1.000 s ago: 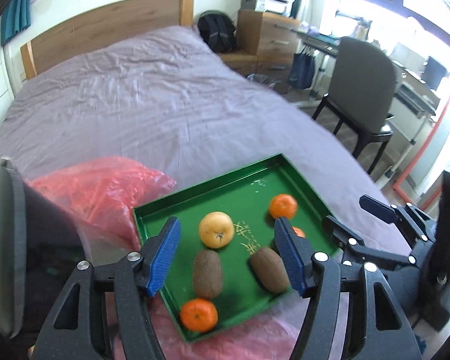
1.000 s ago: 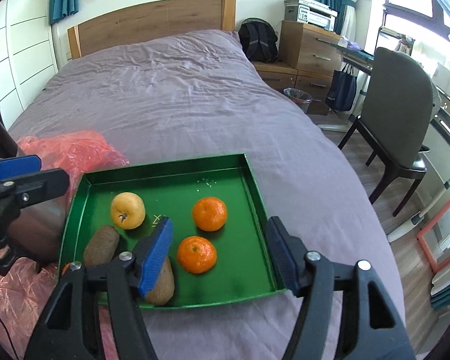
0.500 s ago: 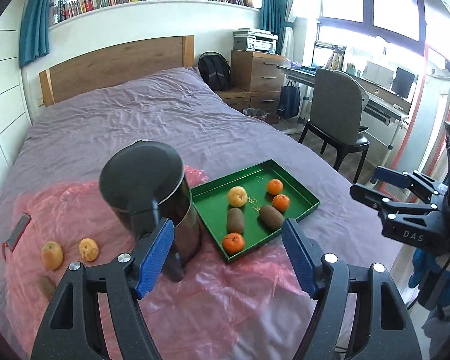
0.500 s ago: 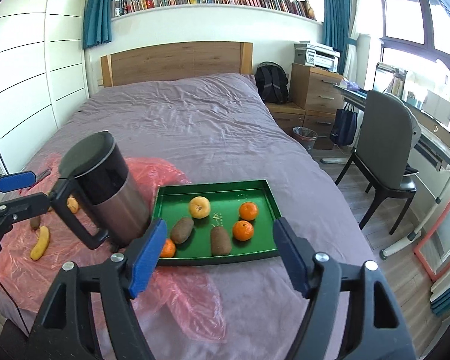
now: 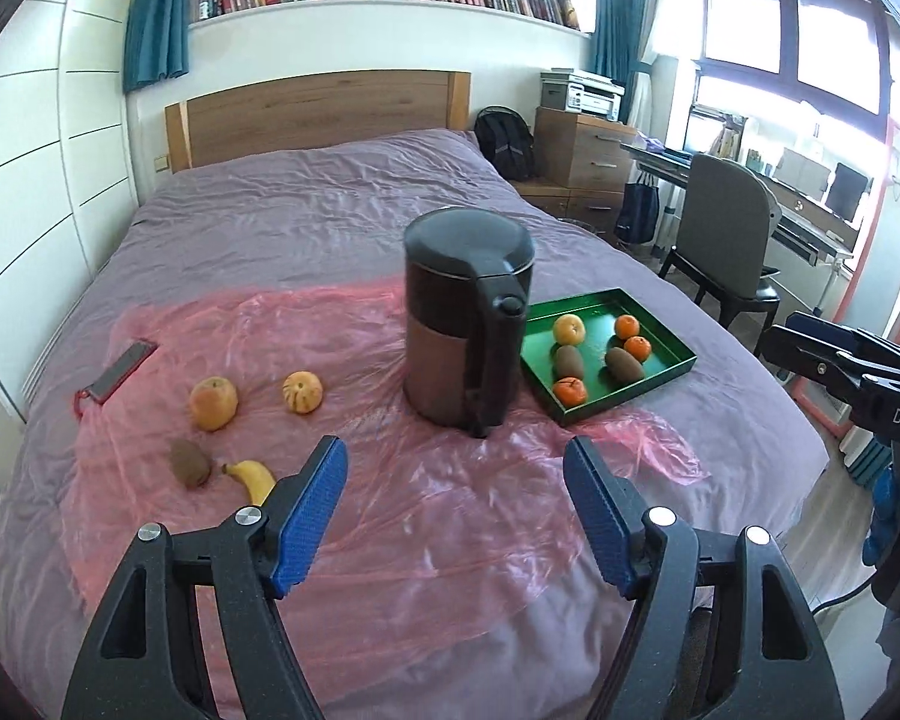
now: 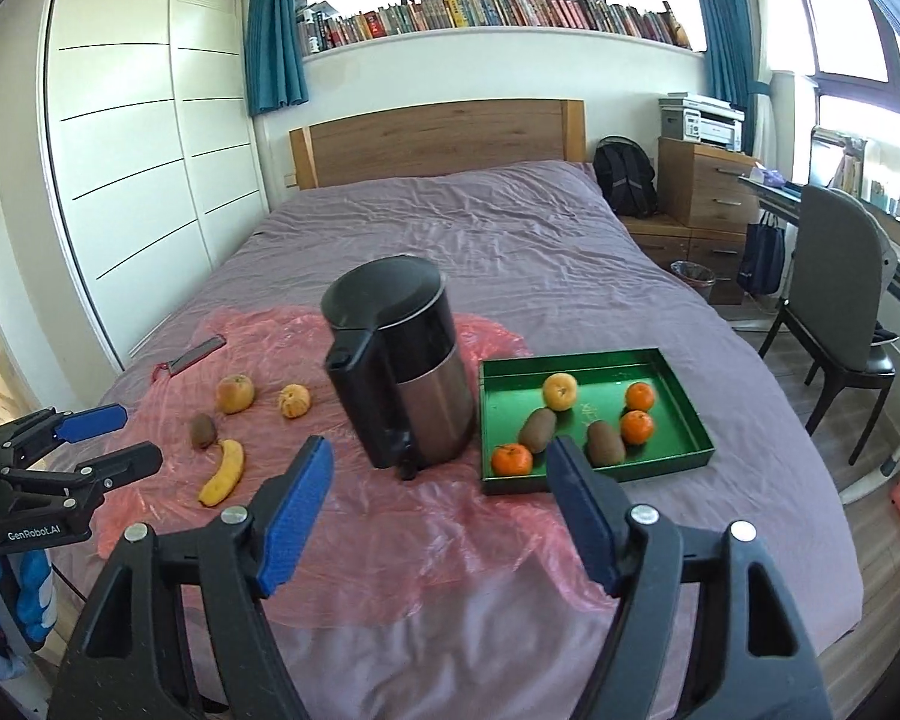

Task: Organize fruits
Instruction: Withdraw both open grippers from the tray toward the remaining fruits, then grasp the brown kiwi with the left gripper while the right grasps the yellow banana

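Bed (image 6: 510, 228) filled most of both views, purple cover, wooden headboard at upper centre. Pink plastic sheet (image 5: 420, 528) was spread over the near half, wrinkled.

Kettle (image 6: 399, 360), black and steel, stood upright on the sheet at frame centre in both views, handle toward the cameras. It sat between the loose fruit on the left and the green tray (image 6: 687, 396) on the right, touching or nearly touching the tray's left wall: cannot tell which.

Tray held six fruits: yellow apple (image 6: 560, 390) at upper left, two oranges (image 6: 639, 412) at right, two kiwis (image 6: 573, 435) in the middle, one orange (image 6: 512, 459) at the lower left corner.

Loose on the sheet, left of the kettle: apple (image 5: 213, 402), peeled-looking orange (image 5: 302, 392), kiwi (image 5: 190, 462), banana (image 6: 224, 472). In the left wrist view the banana's lower end was hidden behind that gripper's left finger.

Phone-like thing with red strap (image 5: 120, 373) lay at the sheet's far left edge.

Off-bed clutter, right side of frame: grey chair (image 6: 840, 294), desk, drawers with printer, backpack.

Left gripper (image 5: 456, 516): jaws apart, roughly half span, nothing between them, above the sheet at lower centre. Right gripper (image 6: 441, 510): jaws wide apart, empty, likewise above the sheet.
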Tool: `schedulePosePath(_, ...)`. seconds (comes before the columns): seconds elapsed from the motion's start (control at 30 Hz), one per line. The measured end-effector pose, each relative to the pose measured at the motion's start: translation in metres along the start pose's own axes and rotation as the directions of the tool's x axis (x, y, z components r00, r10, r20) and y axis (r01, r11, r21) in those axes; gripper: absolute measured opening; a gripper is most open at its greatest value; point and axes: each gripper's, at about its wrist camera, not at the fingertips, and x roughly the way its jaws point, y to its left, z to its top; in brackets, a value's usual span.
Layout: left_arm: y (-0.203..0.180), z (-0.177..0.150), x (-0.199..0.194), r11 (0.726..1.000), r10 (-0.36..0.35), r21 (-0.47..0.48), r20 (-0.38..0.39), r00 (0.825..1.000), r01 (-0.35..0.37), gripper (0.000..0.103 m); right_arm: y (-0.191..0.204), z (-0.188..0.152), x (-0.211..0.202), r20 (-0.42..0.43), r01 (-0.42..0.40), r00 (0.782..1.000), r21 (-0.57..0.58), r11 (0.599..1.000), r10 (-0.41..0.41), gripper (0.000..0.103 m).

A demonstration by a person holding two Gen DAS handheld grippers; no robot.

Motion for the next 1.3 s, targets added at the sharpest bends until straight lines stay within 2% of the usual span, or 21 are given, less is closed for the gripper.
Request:
schedulePosePath(0.23,0.086,-0.034,-0.007,0.986,0.097,-0.133,-0.014,0.995,-0.098,0.069,0.077,-0.009,0.028,-0.058,-0.087,0.995,-0.052,0.995,0.084,0.088)
schedulePosePath(0.4,0.155,-0.066,0.002,0.955,0.175,-0.233,-0.05,0.983,-0.182,0.069,0.134,-0.02,0.065,-0.119,-0.16,0.982,-0.096,0.982,0.148,0.088)
schedulePosePath(0.57,0.211,-0.096,0.017,0.919,0.221,-0.31,-0.109,0.969,-0.244,0.069,0.181,-0.036,0.115,-0.211,-0.233,0.956,-0.126,0.964,0.204,0.088)
schedulePosePath(0.8,0.261,-0.115,0.05,0.882,0.212,-0.387,-0.182,0.96,-0.268,0.069,0.227,-0.051,0.182,-0.322,-0.311,0.911,-0.127,0.942,0.257,0.085)
schedulePosePath(0.97,0.282,-0.109,0.086,0.86,0.138,-0.46,-0.206,0.969,-0.22,0.069,0.244,-0.062,0.235,-0.386,-0.354,0.874,-0.09,0.931,0.295,0.063)
schedulePosePath(1.07,0.291,-0.097,0.116,0.84,0.097,-0.509,-0.205,0.974,-0.19,0.068,0.251,-0.067,0.261,-0.418,-0.37,0.854,-0.073,0.926,0.309,0.054)
schedulePosePath(1.2,0.301,-0.084,0.163,0.807,0.067,-0.558,-0.24,0.968,-0.194,0.066,0.254,-0.07,0.29,-0.446,-0.379,0.836,-0.047,0.924,0.32,0.052)
schedulePosePath(1.3,0.312,-0.08,0.193,0.777,0.081,-0.583,-0.279,0.957,-0.236,0.064,0.257,-0.072,0.309,-0.464,-0.377,0.827,-0.04,0.925,0.317,0.047)
